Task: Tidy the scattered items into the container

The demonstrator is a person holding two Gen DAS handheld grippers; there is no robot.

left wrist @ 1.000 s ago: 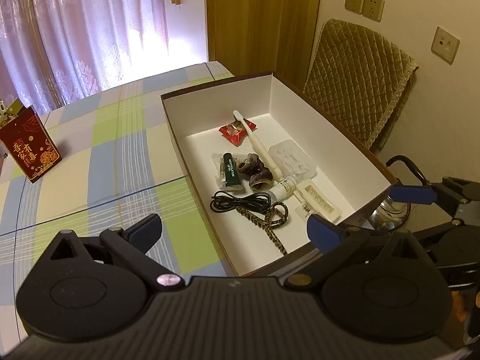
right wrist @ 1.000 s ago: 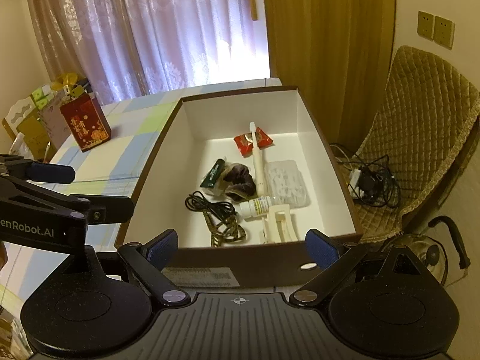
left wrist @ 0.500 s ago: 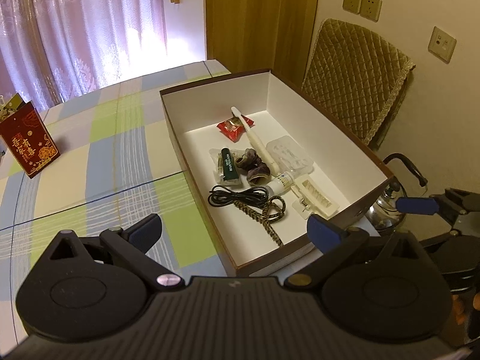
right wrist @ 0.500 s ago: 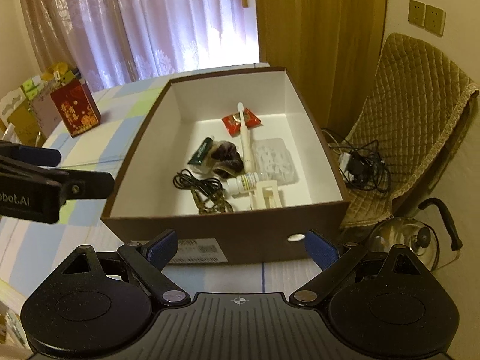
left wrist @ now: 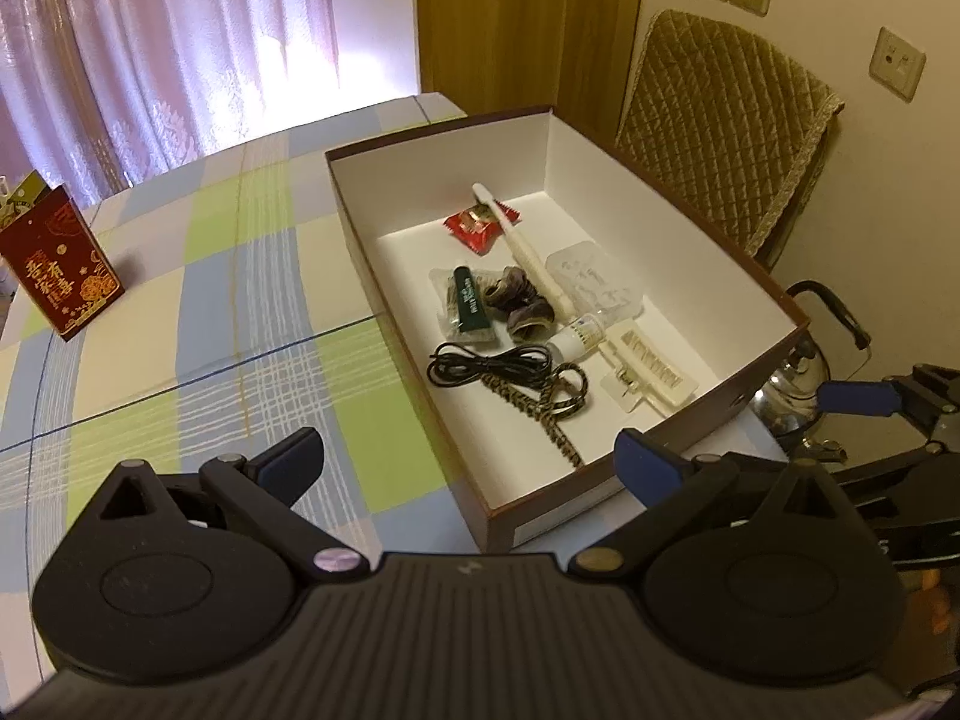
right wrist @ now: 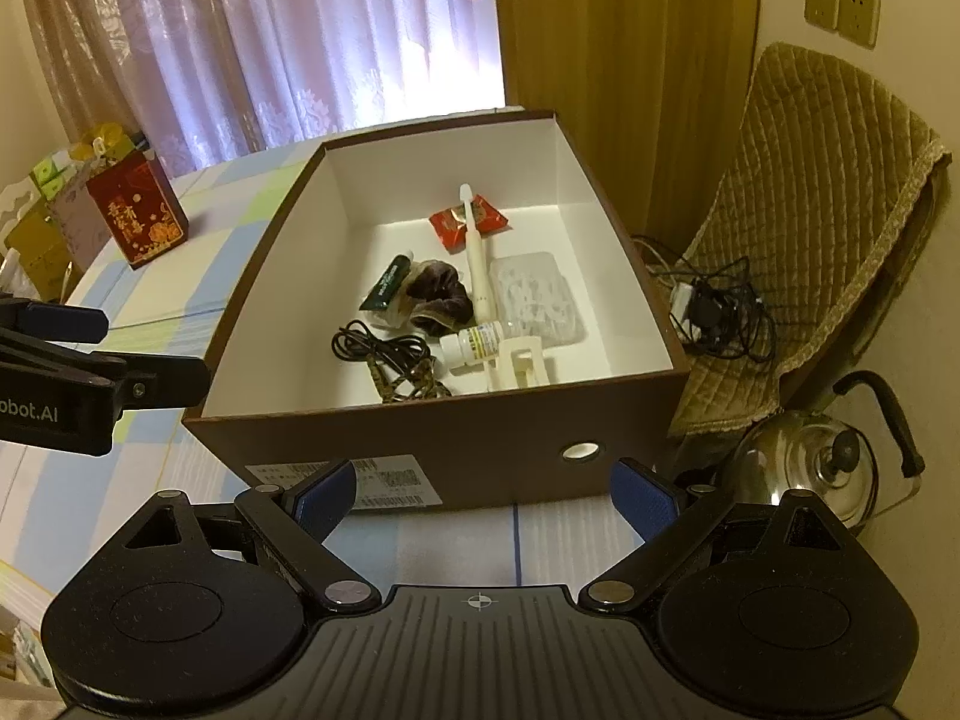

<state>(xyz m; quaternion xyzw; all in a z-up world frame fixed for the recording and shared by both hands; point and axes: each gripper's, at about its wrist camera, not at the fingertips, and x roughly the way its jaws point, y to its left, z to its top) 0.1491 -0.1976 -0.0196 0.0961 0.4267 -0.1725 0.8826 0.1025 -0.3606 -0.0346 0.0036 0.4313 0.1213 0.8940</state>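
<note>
Brown box [right wrist: 432, 450], items inside, prob. all

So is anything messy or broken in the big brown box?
Nothing looks broken or spilled. The small items lie jumbled in the white-lined brown cardboard box; the white toothbrush rests across the red snack packet. Both grippers are open and empty.

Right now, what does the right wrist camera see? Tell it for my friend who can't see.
An open brown box on a checked tablecloth holds a toothbrush, red packet, black cable and small bottle. The right hand-held gripper hangs open and empty before it.
</note>
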